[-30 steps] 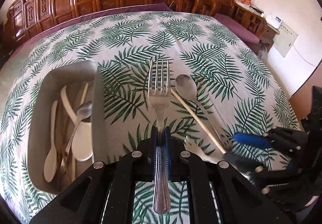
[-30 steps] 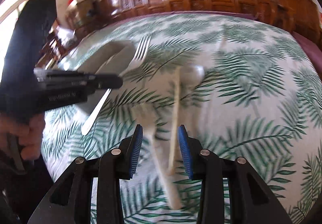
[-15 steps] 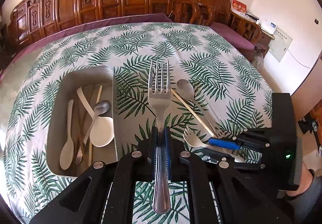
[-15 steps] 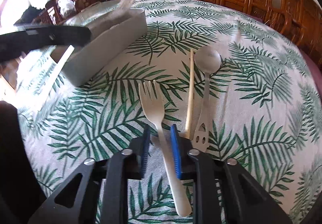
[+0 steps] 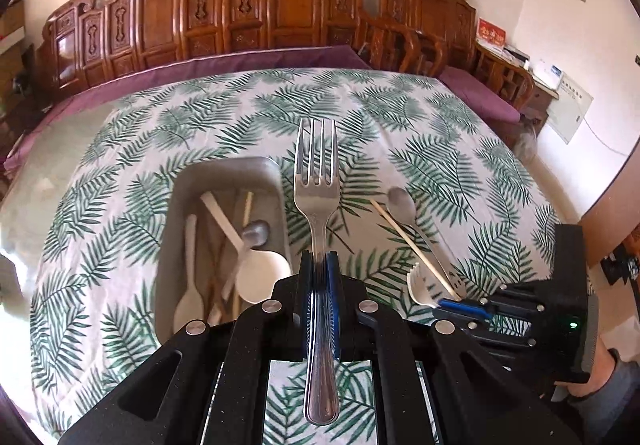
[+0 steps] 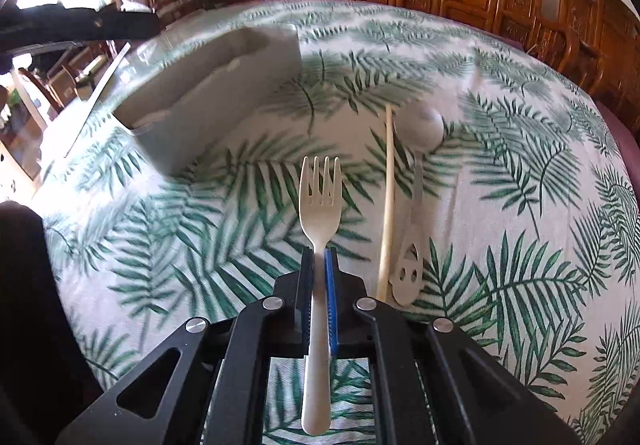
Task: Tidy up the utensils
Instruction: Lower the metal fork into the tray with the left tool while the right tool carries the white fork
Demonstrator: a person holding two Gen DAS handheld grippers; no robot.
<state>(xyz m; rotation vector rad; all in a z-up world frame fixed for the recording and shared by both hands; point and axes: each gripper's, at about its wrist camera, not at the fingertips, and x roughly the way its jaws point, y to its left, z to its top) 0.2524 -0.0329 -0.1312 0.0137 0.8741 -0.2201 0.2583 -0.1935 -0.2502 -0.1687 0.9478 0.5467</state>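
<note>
On the palm-leaf tablecloth (image 5: 440,133) a grey utensil tray (image 5: 224,173) holds spoons, while the left gripper (image 5: 320,265) pinches a steel fork (image 5: 317,181) above it and the right gripper (image 6: 319,257), its jaws just closed, clamps a cream plastic fork (image 6: 320,201) beside a chopstick (image 6: 387,201) and a metal spoon (image 6: 420,133).

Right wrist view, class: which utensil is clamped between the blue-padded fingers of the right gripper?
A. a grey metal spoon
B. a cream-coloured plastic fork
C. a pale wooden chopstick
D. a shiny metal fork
B: the right gripper is shut on the cream-coloured plastic fork, while the grey metal spoon and pale wooden chopstick lie on the leaf-print tablecloth beside it.
</note>
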